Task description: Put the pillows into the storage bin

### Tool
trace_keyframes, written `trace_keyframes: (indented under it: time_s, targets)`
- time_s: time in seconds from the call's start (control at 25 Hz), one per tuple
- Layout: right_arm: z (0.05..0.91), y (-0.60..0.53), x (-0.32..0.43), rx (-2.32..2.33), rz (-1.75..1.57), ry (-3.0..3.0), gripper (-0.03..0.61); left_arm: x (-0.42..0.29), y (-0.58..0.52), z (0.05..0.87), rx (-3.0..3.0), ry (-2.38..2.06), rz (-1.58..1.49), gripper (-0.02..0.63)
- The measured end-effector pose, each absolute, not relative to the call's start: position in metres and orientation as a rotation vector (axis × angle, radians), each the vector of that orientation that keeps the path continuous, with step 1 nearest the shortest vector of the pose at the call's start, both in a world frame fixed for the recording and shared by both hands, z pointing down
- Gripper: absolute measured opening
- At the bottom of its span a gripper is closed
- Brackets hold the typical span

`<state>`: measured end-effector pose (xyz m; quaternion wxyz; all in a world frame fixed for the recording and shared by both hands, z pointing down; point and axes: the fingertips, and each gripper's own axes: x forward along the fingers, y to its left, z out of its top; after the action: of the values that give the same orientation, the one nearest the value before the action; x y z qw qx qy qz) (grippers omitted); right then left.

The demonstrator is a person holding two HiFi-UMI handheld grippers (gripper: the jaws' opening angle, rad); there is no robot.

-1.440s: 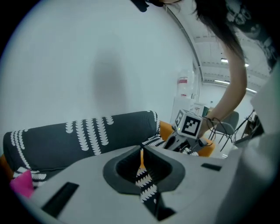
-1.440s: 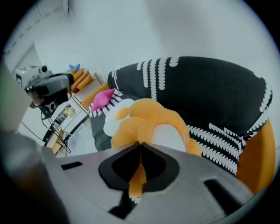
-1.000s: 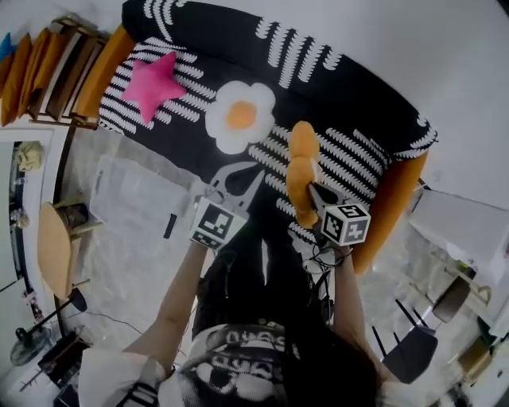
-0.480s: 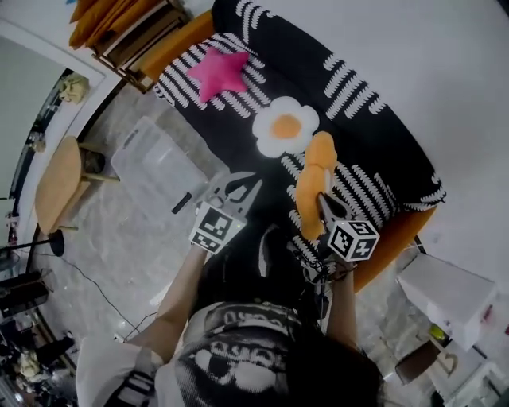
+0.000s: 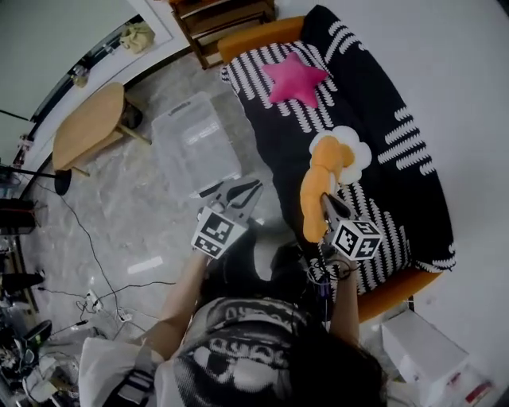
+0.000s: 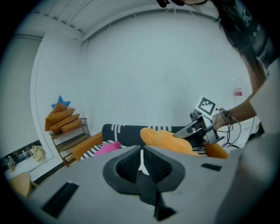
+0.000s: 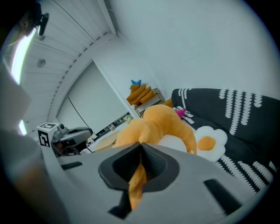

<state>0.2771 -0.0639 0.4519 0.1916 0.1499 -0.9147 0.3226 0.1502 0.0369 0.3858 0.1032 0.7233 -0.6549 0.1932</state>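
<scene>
My right gripper (image 5: 325, 200) is shut on a long orange pillow (image 5: 320, 180), which hangs in the air over the front edge of the black-and-white striped sofa (image 5: 398, 199); in the right gripper view orange cloth (image 7: 139, 175) is pinched between the pads. A pink star pillow (image 5: 293, 78) and a fried-egg pillow (image 5: 355, 153) lie on the sofa seat. The clear storage bin (image 5: 195, 143) stands on the floor left of the sofa. My left gripper (image 5: 238, 189) hovers near the bin's near corner, shut, with nothing held; the left gripper view shows its pads (image 6: 151, 164) together.
A round wooden side table (image 5: 87, 131) stands left of the bin. Cables (image 5: 95, 262) trail over the marble floor at lower left. A wooden shelf (image 5: 227, 17) stands beyond the sofa's far arm. A white box (image 5: 425, 350) sits by the sofa's near end.
Both grippers have swung left and upward, carrying the orange pillow off the sofa seat. The bin and side table have come closer to the left gripper.
</scene>
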Motion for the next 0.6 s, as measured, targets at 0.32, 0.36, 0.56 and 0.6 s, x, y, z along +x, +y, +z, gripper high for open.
trace_keyframes:
  time_s: [0.32,0.36,0.56,0.6]
  targets:
    - [0.455,0.003,0.084,0.179,0.82,-2.52,0.011,-0.024,0.137,0.403,1.907,-2.073,0.5,0.017]
    - [0.459,0.012,0.06,0.149,0.811,-2.508,0.011,-0.044,0.149,0.409,1.881,-2.081,0.492,0.017]
    - [0.478,0.057,-0.067,0.023,0.737,-2.467,0.011,-0.142,0.205,0.437,1.795,-2.087,0.516,0.017]
    - [0.482,0.064,-0.091,-0.003,0.719,-2.457,0.011,-0.157,0.213,0.439,1.782,-2.09,0.518,0.017]
